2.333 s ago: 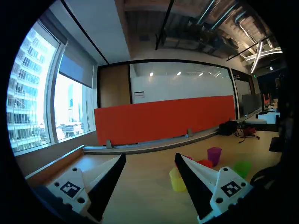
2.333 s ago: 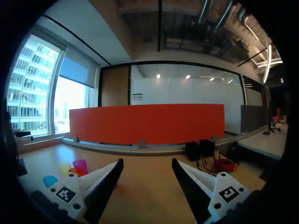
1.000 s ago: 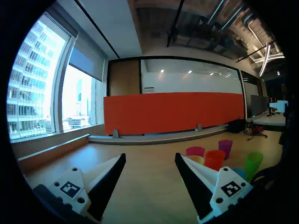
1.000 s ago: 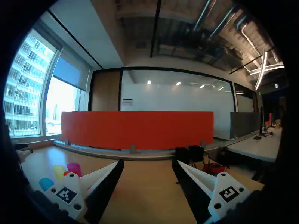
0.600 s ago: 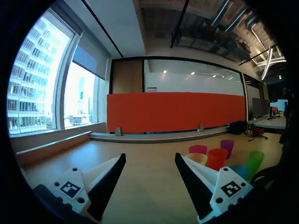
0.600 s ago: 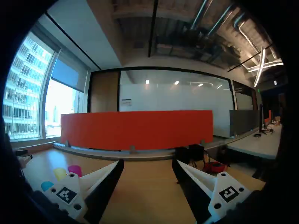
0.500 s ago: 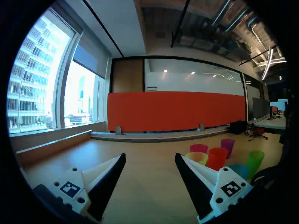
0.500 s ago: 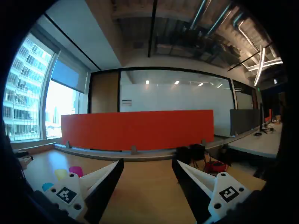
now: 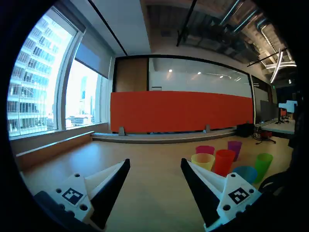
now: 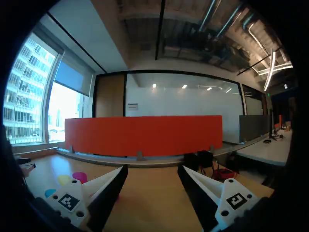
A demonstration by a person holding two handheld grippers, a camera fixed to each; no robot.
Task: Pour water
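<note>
my left tongs (image 9: 155, 160) and right tongs (image 10: 152, 167) both stand spread, pinching nothing, over the wooden counter (image 9: 154, 201). 6 coloured cups (image 9: 224, 161) cluster on it just beyond the left tongs' right finger; an orange partition (image 9: 177, 112) stands far behind.

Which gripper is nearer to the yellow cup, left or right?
Left. The yellow cup stands just past the left gripper, slightly to its right; from the right gripper it looks smaller, off to the left.
</note>
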